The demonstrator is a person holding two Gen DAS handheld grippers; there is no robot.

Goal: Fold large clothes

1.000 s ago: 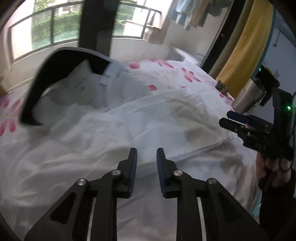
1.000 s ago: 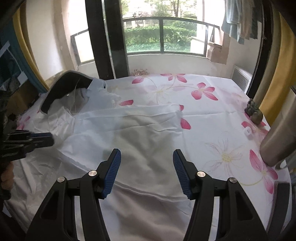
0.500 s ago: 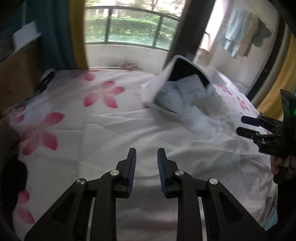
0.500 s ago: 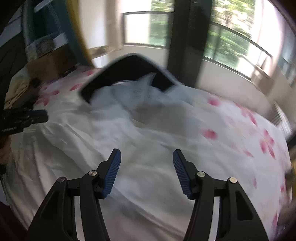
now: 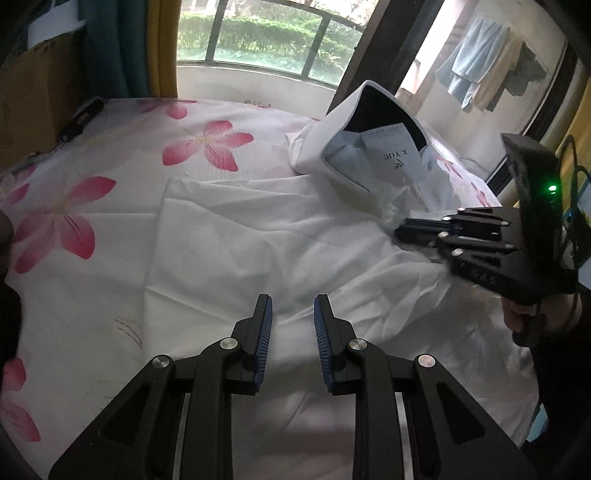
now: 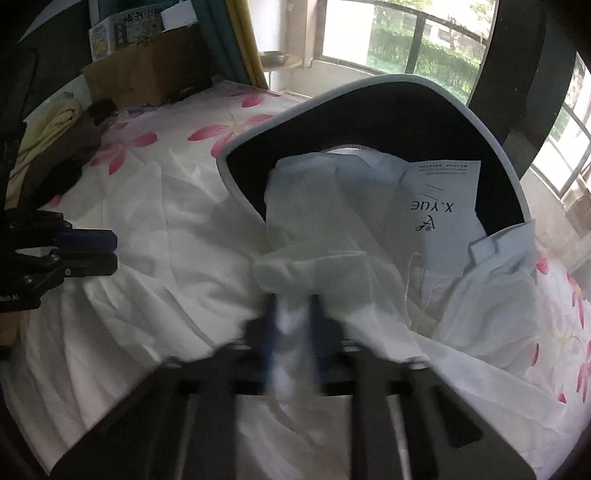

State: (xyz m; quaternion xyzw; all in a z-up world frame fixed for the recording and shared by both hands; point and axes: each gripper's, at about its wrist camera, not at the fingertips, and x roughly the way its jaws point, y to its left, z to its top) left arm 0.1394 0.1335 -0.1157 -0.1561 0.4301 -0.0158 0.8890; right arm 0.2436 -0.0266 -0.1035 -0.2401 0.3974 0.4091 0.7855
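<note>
Across the middle of both frames the bed (image 5: pixel 122 155), under its white sheet printed with pink flowers, carried the large white cloth garment (image 5: pixel 236 240), spread and creased. At lower centre, blurred, the right tongs (image 6: pixel 291 328) were pinching a bunch of it; the left tongs (image 5: pixel 293 317) hovered part-spread, empty. Likely best: seize a matching edge and pull both taut before folding.

daylight from window (image 5: pixel 266 33); fisheye edges dark; right hand-held gripper (image 6: pixel 291 332) blurred

White shirt (image 5: pixel 258 240) spread rumpled on bed, collar up.
</note>
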